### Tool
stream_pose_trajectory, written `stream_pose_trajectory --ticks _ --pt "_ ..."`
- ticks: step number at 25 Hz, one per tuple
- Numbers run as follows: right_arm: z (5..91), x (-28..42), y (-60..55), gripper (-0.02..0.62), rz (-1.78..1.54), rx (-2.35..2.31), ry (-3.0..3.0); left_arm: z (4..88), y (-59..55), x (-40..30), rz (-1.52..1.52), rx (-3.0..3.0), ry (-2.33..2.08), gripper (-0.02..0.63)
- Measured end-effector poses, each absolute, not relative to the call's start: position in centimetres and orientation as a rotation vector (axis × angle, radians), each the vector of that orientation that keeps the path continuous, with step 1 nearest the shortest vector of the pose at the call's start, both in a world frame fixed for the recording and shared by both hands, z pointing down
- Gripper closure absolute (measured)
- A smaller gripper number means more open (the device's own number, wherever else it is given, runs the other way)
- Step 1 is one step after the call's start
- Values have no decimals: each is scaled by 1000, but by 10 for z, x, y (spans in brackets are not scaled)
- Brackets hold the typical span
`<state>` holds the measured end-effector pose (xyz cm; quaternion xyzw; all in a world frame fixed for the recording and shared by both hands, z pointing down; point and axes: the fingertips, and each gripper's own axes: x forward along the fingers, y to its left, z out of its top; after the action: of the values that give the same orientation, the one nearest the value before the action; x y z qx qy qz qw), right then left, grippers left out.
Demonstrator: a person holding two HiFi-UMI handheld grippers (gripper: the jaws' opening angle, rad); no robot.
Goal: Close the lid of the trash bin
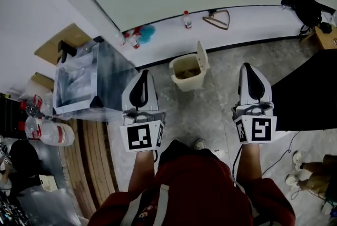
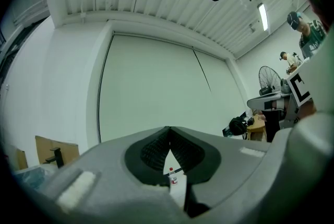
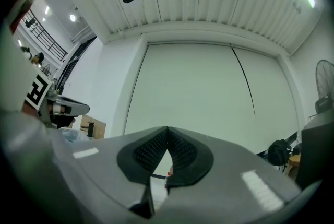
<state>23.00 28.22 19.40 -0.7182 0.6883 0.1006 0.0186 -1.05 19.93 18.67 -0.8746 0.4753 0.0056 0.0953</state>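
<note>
Two grippers were held out ahead of you at this moment, and both were shut with nothing in them. The ribbed pads of the left gripper (image 1: 142,75) met at the tips in its own view, and those of the right gripper (image 1: 247,68) did the same.

The trash bin (image 1: 189,82) stood on the floor (image 1: 210,114) in front of you, between the two grippers and beyond their tips, near the foot of the white wall. It was apart from both grippers, and neither gripper view showed it.

The lid (image 1: 202,56) stood upright along the bin's right-hand edge as you faced it, with the mouth of the bin open to its left. In the head view the bin's body lay closer to your left gripper. The lid's outer face, however, was turned toward your right gripper.

Judged from this layout, closing required the lid to swing leftward and down over the mouth. Your right gripper was on the side to push it, after travelling forward and inward to the lid's top edge. Shut jaws were adequate for a push.
</note>
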Motion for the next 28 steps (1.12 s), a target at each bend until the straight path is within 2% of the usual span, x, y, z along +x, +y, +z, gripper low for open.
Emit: stream_pose_trajectory --ticks 12,28 --pt "213 227 215 595 342 -2241 2191 209 137 -7 11 -2614 1408 604" --pt "220 210 45 595 315 -2294 2229 218 -35 -24 35 -2651 1398 604"
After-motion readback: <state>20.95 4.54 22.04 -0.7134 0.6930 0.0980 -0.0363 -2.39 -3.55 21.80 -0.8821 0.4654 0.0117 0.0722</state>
